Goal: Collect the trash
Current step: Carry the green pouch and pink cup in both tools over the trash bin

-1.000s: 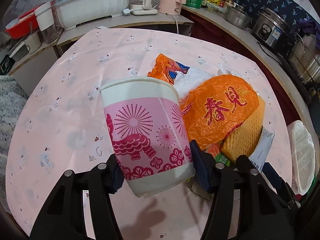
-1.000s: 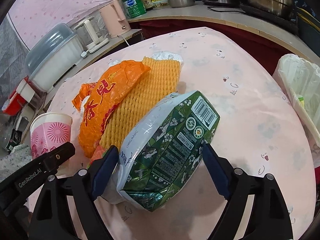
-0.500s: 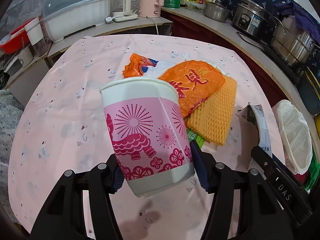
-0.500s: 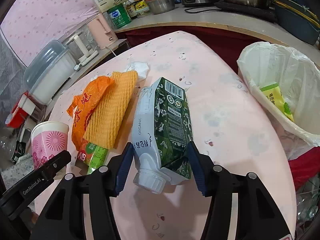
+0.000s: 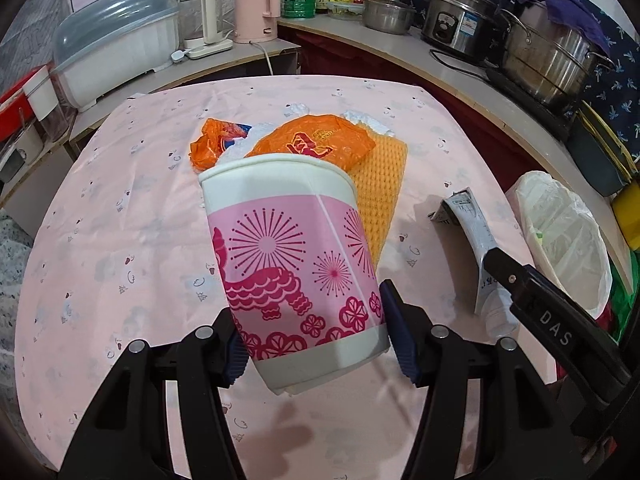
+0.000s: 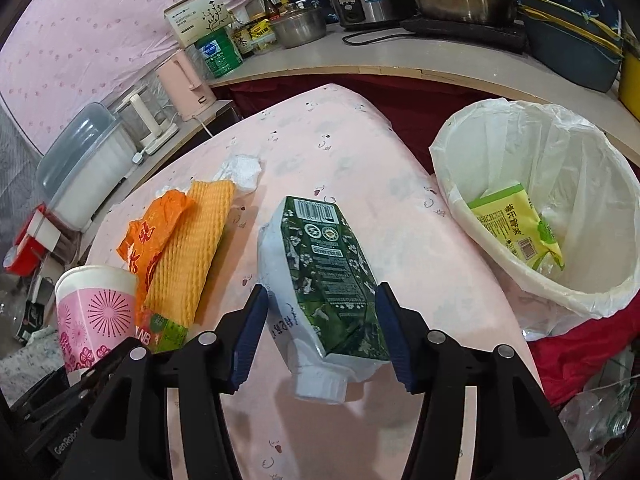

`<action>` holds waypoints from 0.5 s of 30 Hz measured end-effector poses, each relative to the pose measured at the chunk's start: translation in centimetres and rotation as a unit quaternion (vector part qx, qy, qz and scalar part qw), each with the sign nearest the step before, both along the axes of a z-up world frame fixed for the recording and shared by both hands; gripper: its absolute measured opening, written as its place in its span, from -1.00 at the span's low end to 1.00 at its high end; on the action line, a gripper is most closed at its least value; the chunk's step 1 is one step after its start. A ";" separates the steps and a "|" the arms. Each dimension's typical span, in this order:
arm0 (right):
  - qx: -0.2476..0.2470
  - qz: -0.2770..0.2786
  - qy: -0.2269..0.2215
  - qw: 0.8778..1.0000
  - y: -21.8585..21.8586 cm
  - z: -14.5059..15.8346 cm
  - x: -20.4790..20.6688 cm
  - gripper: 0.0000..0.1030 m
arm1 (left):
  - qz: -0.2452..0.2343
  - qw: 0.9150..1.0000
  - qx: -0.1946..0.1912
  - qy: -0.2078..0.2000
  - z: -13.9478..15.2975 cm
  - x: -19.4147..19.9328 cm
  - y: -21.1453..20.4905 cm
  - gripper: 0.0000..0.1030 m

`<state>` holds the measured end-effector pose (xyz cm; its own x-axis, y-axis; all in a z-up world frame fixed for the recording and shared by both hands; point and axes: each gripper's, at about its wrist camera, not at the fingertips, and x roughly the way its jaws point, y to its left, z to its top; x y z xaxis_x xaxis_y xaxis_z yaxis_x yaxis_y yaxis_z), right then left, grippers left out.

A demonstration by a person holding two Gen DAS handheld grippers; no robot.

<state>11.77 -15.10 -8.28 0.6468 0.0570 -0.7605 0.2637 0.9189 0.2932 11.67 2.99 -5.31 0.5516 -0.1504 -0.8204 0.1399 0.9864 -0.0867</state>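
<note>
The left wrist view is filled by the pink paper cup (image 5: 296, 276), clamped low on its body between the blue pads of the left gripper (image 5: 312, 336) and leaning a little to the left, its rim pointing away over the pink table (image 5: 120, 208). Behind the cup lie the orange plastic bag (image 5: 320, 142) and the yellow foam net (image 5: 380, 192), the net just right of the bag. At the right edge of this view the white-lined trash bin (image 5: 560, 236) shows only as a narrow sliver, and the carton is seen side-on with the other gripper's black finger across it.

The right wrist view opens up what the left cannot: the inside of the bin, where a yellow-green packet (image 6: 516, 224) lies against the liner. The bin stands just off the table's right edge. Here the green and white carton (image 6: 324, 280) faces the camera, barcode end far, capped spout near, lifted clear of the table and left of the bin. The right gripper (image 6: 320, 332) grips it at its lower part; its jaws have just been reopening slightly, with the carton between them and the pads against its sides. The cup shows at the far left, well apart from the bin.

Both grippers point steeply down toward the table.
</note>
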 end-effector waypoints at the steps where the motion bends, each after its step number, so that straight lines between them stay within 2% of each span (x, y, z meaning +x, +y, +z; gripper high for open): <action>1: -0.005 0.003 0.001 1.000 0.1 0.0 0.3 0.12 | -0.001 1.000 0.001 0.001 -0.1 0.0 -0.1 0.08; 5: -0.031 0.014 0.008 0.999 0.8 -0.3 1.8 0.18 | -0.004 1.000 0.004 0.006 -0.5 0.2 -0.4 0.08; 10: -0.039 0.020 0.022 0.999 1.1 -1.3 3.1 0.18 | -0.004 1.000 0.007 0.010 -0.8 0.3 -0.4 0.08; 13: -0.044 0.022 0.016 0.999 1.2 -1.2 2.9 0.03 | -0.003 1.000 0.008 0.011 -0.9 0.4 -0.4 0.08; 15: -0.047 0.023 0.007 0.999 1.1 -0.9 2.7 -0.16 | -0.003 1.000 0.008 0.011 -0.8 0.5 -0.5 0.08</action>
